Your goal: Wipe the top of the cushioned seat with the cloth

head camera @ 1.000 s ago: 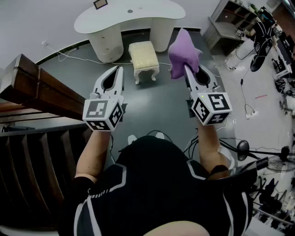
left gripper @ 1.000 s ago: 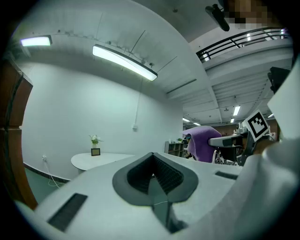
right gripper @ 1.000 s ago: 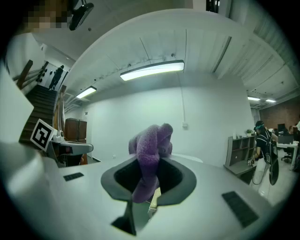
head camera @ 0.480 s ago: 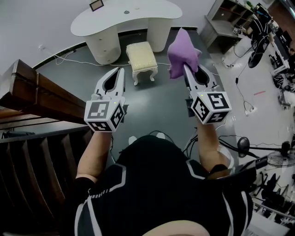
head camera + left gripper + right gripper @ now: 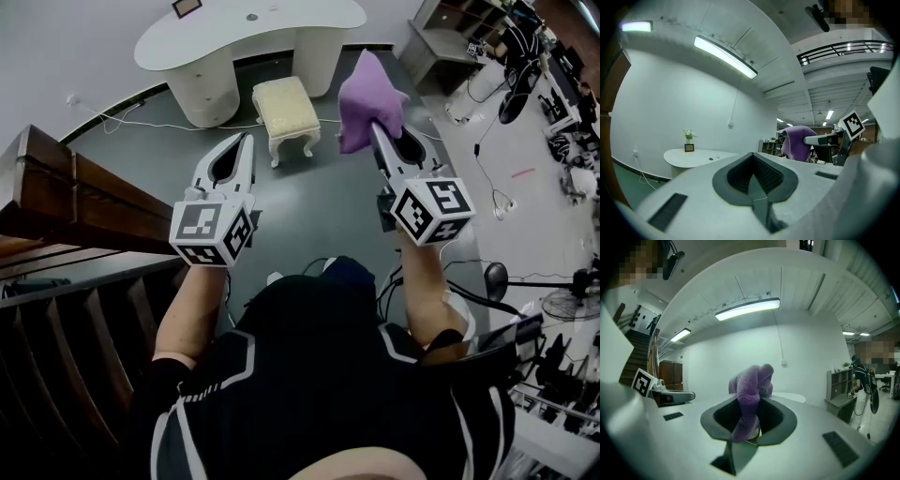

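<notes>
Purple fleecy cloth [image 5: 367, 94] stands out in the head view, right of the upper centre, bunched up over the tips of the right gripper [image 5: 374, 128]. Both bare forearms reach forward from a black-clad torso at the bottom of the frame, held about level and roughly parallel. The left gripper [image 5: 247, 140] points up the frame with its jaws pressed together. Between and beyond the two tools, the cream cushioned seat [image 5: 284, 99] on carved pale legs stands on the dark grey floor [image 5: 309, 211], well apart from the cloth. A curved white desk [image 5: 246, 22] sits just behind the seat at the top of the frame. Dark wooden stairs [image 5: 80, 202] fill the left side.

Left gripper view: the left gripper [image 5: 753, 154] has its jaws shut together with nothing between them. At centre right the purple cloth [image 5: 798, 140] hangs from the right gripper [image 5: 824, 139]. The white desk [image 5: 698, 157] lies at lower left, before a pale wall.

Right gripper view: the right gripper [image 5: 753, 405] is clamped on the purple cloth [image 5: 751, 380], which rises out of the jaws in a soft lump. The left gripper [image 5: 672, 397] shows at the left edge.
</notes>
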### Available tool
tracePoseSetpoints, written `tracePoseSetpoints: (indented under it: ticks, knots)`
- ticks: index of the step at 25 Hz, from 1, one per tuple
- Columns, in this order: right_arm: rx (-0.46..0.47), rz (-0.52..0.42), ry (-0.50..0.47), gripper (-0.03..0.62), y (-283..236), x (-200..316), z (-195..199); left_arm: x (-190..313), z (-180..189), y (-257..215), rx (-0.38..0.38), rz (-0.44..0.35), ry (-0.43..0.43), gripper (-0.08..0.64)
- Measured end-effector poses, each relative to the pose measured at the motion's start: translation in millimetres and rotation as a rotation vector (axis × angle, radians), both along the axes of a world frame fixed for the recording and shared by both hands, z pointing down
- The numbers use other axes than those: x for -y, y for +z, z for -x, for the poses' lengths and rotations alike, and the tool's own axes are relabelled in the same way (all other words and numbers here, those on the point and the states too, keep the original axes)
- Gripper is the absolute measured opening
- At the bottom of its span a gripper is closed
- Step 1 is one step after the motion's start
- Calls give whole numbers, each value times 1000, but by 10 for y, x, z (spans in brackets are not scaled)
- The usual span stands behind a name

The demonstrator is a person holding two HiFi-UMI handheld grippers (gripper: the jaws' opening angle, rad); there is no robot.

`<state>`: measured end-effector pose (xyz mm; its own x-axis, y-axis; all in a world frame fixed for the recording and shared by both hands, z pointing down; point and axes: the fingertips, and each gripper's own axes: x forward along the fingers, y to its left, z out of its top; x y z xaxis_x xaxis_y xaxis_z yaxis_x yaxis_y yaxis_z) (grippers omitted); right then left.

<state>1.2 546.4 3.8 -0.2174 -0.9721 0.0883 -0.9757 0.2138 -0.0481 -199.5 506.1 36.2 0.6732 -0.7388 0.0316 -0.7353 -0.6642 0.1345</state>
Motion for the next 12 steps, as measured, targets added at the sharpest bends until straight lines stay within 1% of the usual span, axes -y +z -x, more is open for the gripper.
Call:
tracePoseSetpoints:
  ticks: [4,7,12]
  knots:
    - [-3,21,-25,91,118,130,102,113,40,121,3,15,3,3]
    - [-2,27,-47,91,175,291,75,211,-17,179,14,18,-2,3]
    - [11,56,-100,91,303,745,10,572,-47,186,6,18,-68,3]
